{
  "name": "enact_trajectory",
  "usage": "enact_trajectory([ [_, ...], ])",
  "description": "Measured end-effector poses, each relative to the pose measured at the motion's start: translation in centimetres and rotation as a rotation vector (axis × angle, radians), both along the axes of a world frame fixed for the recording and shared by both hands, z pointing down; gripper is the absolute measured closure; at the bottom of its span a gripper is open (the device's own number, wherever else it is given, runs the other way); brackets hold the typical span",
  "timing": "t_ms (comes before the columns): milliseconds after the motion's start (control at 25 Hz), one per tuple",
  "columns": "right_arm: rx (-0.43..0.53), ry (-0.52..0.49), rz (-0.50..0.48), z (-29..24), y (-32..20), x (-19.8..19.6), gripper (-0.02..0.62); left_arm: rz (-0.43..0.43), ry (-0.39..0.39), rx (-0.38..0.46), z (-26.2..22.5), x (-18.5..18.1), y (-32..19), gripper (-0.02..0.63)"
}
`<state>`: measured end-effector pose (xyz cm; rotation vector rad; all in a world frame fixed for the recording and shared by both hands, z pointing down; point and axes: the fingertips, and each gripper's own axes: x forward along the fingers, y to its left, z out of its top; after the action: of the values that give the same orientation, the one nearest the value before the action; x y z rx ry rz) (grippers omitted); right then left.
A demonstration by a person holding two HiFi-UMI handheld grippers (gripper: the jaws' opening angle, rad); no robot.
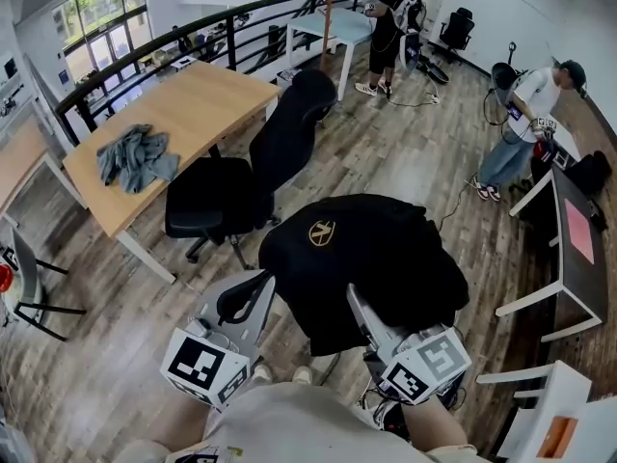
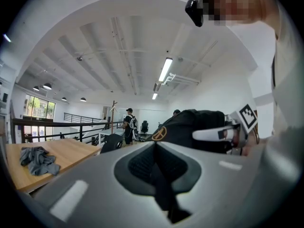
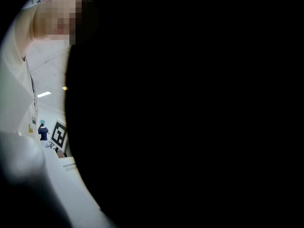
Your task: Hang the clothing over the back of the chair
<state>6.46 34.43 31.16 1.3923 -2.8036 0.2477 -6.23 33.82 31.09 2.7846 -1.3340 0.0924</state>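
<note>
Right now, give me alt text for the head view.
A black fabric garment with a round gold emblem hangs from the right gripper. The black office chair stands beyond it, its back bare; the left gripper is empty.

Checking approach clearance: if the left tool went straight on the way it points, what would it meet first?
Most likely the black garment, near its gold emblem, which sits straight ahead of the left tool in its own view. Depth is unclear, so how soon is hard to say.

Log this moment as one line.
right gripper: jaws shut on black garment | left gripper: jaws shut, empty | chair: back bare
</note>
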Motion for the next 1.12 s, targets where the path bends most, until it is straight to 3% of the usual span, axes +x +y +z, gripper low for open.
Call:
enact_trajectory([
  [1120,0.015,-0.024,-0.051,1.1,-1.3,5.9,0.471,-0.073,-0.03,0.008,1.5,5.2,-0.5,0.603],
])
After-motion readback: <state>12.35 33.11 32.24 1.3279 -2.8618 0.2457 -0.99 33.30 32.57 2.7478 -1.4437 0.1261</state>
